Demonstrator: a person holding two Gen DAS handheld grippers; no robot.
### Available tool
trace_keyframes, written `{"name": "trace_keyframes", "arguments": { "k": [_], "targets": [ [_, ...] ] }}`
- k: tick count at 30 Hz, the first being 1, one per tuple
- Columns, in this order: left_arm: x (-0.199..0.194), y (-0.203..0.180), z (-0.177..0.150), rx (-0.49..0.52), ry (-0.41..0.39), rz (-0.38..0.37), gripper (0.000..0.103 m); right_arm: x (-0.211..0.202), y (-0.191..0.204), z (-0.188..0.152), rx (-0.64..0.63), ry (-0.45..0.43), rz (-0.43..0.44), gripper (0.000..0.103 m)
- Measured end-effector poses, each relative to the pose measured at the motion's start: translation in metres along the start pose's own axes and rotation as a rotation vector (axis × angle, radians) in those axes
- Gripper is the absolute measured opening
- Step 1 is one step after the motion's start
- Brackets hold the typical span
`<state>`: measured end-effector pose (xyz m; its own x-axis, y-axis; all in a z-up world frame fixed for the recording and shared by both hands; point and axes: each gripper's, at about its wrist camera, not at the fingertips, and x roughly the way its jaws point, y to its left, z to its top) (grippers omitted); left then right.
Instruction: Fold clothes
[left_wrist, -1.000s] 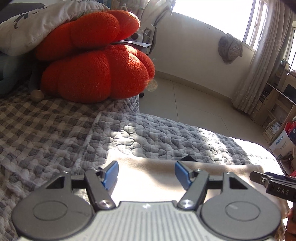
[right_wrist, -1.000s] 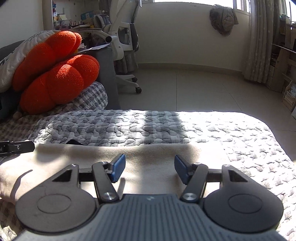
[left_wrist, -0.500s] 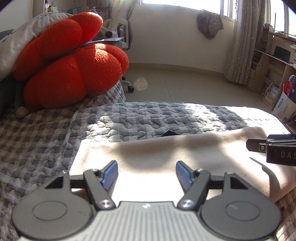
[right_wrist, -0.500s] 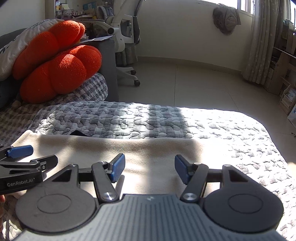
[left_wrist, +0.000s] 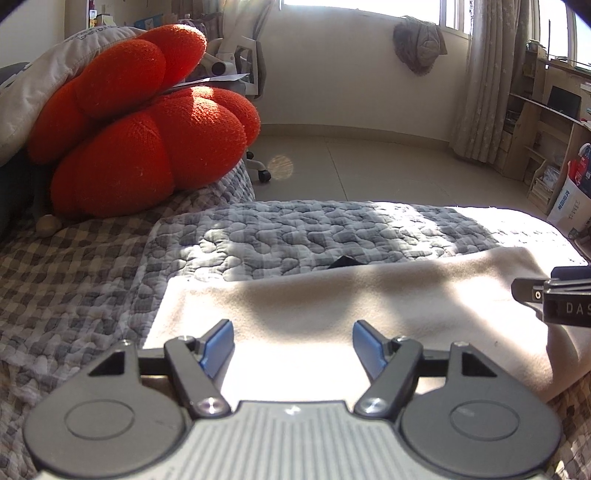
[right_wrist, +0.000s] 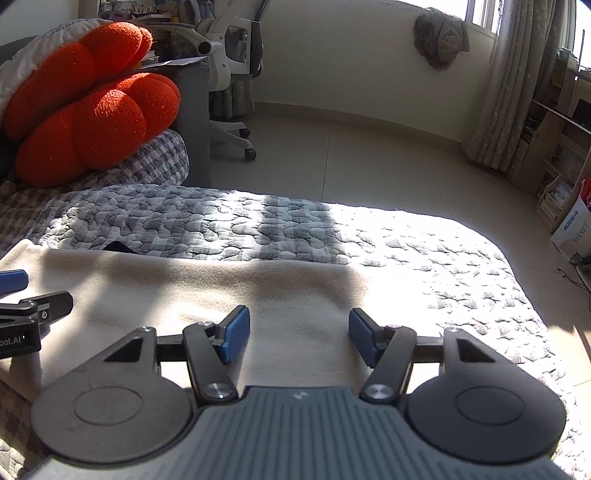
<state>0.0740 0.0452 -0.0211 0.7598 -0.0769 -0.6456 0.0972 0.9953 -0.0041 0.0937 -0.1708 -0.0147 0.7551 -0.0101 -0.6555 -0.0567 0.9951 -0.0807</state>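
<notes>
A cream fleece garment (left_wrist: 332, 299) lies flat across the grey quilted bed cover, also in the right wrist view (right_wrist: 192, 291). A small dark bit (left_wrist: 343, 261) peeks out at its far edge. My left gripper (left_wrist: 293, 345) is open and empty, just above the garment's near left part. My right gripper (right_wrist: 299, 338) is open and empty above its right part. The right gripper shows at the right edge of the left wrist view (left_wrist: 554, 299), and the left gripper shows at the left edge of the right wrist view (right_wrist: 26, 314).
A big orange knotted cushion (left_wrist: 140, 122) and a white pillow (left_wrist: 33, 92) sit at the bed's left end. A grey quilt (right_wrist: 258, 225) covers the bed. Beyond are a tiled floor, an office chair (right_wrist: 229, 74), curtains and shelves (left_wrist: 546, 122).
Both grippers have moved back and up a little over the garment. The left view swung right, showing more of the garment. Both stay open.
</notes>
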Motion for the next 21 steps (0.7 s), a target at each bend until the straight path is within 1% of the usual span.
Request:
{"name": "trace_keyframes", "arguments": {
  "k": [6, 11, 15, 16, 17, 21],
  "targets": [
    [-0.002, 0.007, 0.001, 0.007, 0.001, 0.048, 0.073, 0.001, -0.005, -0.001, -0.002, 0.005, -0.011, 0.065],
    [-0.005, 0.024, 0.002, 0.005, -0.003, 0.106, 0.073, 0.003, -0.014, -0.001, 0.015, 0.011, -0.020, 0.066],
    [-0.014, 0.047, 0.009, -0.034, 0.002, 0.203, 0.073, -0.001, -0.024, 0.001, 0.055, -0.012, -0.022, 0.066],
    [-0.019, 0.058, 0.010, -0.074, 0.002, 0.195, 0.073, -0.003, -0.026, 0.002, 0.068, -0.020, -0.021, 0.066],
    [-0.025, 0.071, 0.011, -0.129, 0.003, 0.170, 0.073, -0.005, -0.029, 0.003, 0.080, -0.028, -0.020, 0.066],
    [-0.041, 0.108, 0.003, -0.353, 0.044, 0.020, 0.073, -0.017, -0.031, 0.009, 0.125, -0.069, 0.071, 0.066]
  ]
}}
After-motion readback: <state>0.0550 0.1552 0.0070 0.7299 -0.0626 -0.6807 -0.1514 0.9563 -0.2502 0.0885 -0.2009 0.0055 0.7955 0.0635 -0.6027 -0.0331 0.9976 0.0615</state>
